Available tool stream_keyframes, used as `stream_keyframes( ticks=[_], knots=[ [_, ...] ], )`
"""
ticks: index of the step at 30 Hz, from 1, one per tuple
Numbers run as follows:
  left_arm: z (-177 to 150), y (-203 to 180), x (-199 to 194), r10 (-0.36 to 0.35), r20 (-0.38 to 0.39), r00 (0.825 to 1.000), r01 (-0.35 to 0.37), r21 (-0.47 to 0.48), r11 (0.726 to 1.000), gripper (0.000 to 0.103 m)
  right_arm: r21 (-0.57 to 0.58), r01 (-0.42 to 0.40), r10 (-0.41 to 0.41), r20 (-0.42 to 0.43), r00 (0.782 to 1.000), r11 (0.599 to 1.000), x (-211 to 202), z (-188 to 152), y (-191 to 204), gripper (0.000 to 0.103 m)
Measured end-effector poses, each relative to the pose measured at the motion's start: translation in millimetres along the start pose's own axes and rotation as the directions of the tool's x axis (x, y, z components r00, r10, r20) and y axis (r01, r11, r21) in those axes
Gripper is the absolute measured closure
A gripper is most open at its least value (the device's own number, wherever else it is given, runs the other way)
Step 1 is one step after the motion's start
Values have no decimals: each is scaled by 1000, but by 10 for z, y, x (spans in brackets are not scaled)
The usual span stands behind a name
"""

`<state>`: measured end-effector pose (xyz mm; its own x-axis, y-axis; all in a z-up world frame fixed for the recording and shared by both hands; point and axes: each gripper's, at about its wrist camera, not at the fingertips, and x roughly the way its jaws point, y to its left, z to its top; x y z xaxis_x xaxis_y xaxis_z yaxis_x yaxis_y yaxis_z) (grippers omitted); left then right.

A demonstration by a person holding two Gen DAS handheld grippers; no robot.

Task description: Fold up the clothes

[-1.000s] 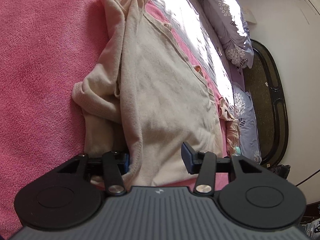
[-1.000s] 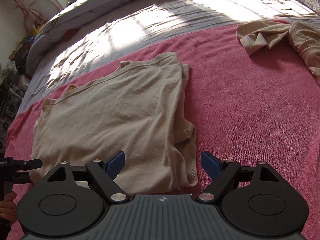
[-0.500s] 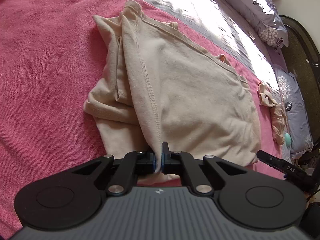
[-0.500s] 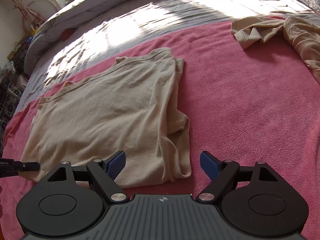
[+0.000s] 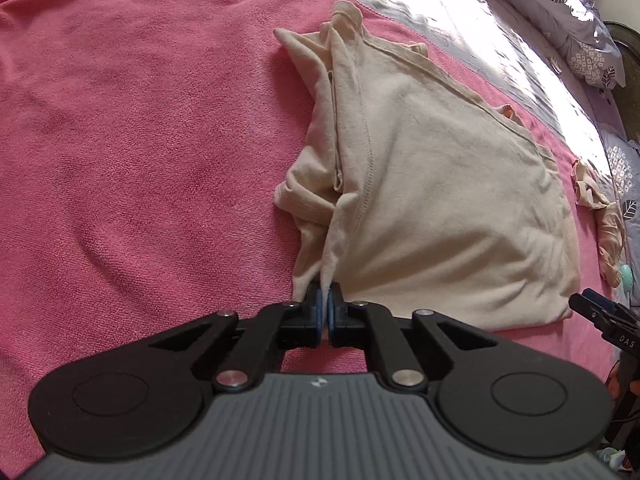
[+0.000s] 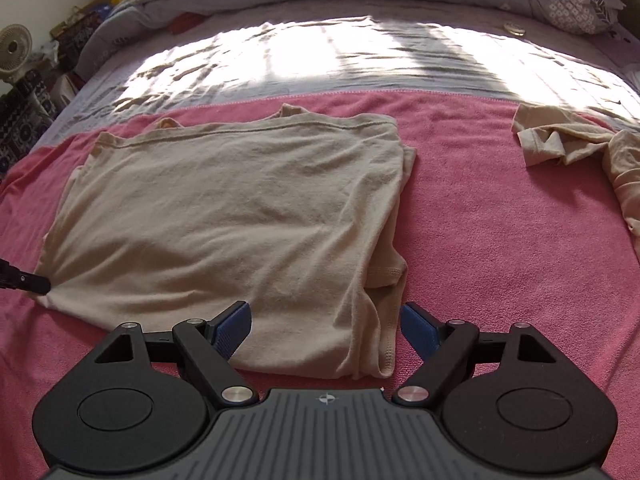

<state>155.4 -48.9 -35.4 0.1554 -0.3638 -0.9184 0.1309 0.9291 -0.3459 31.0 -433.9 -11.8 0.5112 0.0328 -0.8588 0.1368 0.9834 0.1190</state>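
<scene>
Two tongs: left tongs [image 5: 324, 312] pinch shirt [image 5: 440, 184] corner, jaws easing apart slightly; right tongs [image 6: 325, 326] wide, empty, straddling its near hem. Shirt lies on pink towel [image 6: 480, 216], on bed. Advice: grip both corners, lift evenly. Only right view shows second garment [image 6: 560, 144].

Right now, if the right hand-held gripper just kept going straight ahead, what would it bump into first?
Probably the beige shirt: its near hem lies between the open right hand-held gripper fingers, on the pink blanket. Depth is hard to judge.
</scene>
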Motion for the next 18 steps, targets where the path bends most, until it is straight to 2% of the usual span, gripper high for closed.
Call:
stream_keyframes(
  ticks=[2,3,6,9,10,13,14,16,17,18],
  knots=[
    [-33,-3,-63,69,0,998,-69,28,997,92,5,11,-11,-8,1000,1000,26,1,-5,21],
    [-41,25,-105,116,0,993,-116,26,993,100,14,15,-15,-11,1000,1000,37,1,-19,21],
    [-56,157,-240,258,2,966,-258,1,966,100,54,4,-4,-5,1000,999,32,13,-102,21],
    [-87,235,-449,333,35,942,-332,-42,942,101,60,-16,15,10,1000,998,13,40,-163,23],
    [-94,192,-504,329,56,943,-328,-32,944,101,59,-31,31,12,999,998,10,51,-177,25],
    [-49,-149,-598,208,122,970,-216,52,975,100,31,-90,90,-1,996,995,57,82,-183,38],
    [-38,-311,-582,165,136,977,-179,96,979,100,17,-112,112,-11,994,994,90,93,-174,47],
    [-27,-607,-526,90,155,984,-117,179,977,99,-13,-112,111,-20,994,994,186,107,-165,51],
    [-2,-780,-387,75,157,985,-108,216,970,92,-14,-112,111,-31,993,994,239,108,-182,52],
    [8,-886,-264,77,153,985,-112,240,964,86,-2,-110,110,-50,993,994,299,104,-209,56]
  ],
)
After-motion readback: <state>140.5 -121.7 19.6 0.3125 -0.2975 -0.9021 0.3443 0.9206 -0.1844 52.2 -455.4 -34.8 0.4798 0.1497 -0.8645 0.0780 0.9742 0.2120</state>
